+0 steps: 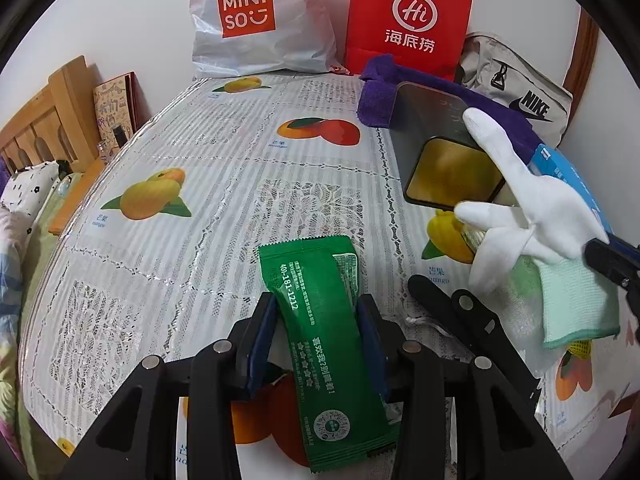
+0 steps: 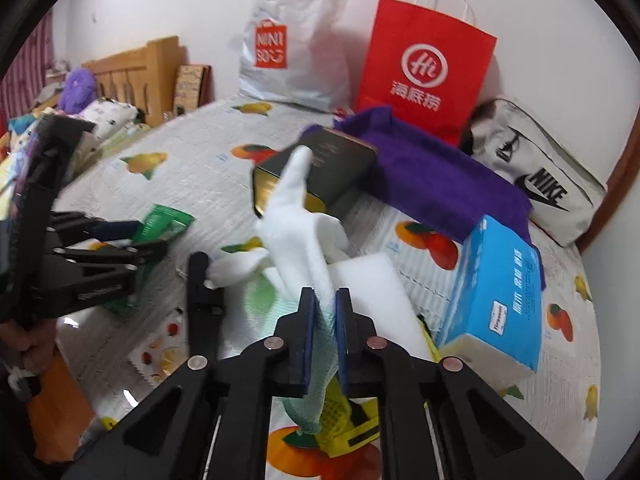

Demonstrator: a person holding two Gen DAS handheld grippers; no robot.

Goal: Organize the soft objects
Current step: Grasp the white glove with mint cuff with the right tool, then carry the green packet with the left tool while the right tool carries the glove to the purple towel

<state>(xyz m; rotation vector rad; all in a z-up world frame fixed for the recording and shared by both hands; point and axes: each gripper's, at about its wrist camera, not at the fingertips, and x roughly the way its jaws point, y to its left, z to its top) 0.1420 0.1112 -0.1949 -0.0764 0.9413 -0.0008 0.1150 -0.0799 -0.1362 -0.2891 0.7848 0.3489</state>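
Right gripper [image 2: 323, 312] clamps white glove [image 2: 298, 220] above table [image 2: 208, 168].

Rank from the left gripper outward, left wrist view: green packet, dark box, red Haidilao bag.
1. green packet: clamped in the left gripper.
2. dark box: mid-table, ahead to the right.
3. red Haidilao bag: far edge, against the wall.

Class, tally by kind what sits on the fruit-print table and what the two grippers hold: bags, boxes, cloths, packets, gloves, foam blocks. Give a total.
Bags: 3: Miniso bag, red paper bag, Nike bag
Boxes: 2: dark box, blue tissue box
Cloths: 1: purple towel
Packets: 1: green packet
Gloves: 1: white glove
Foam blocks: 1: white foam block
Total: 9
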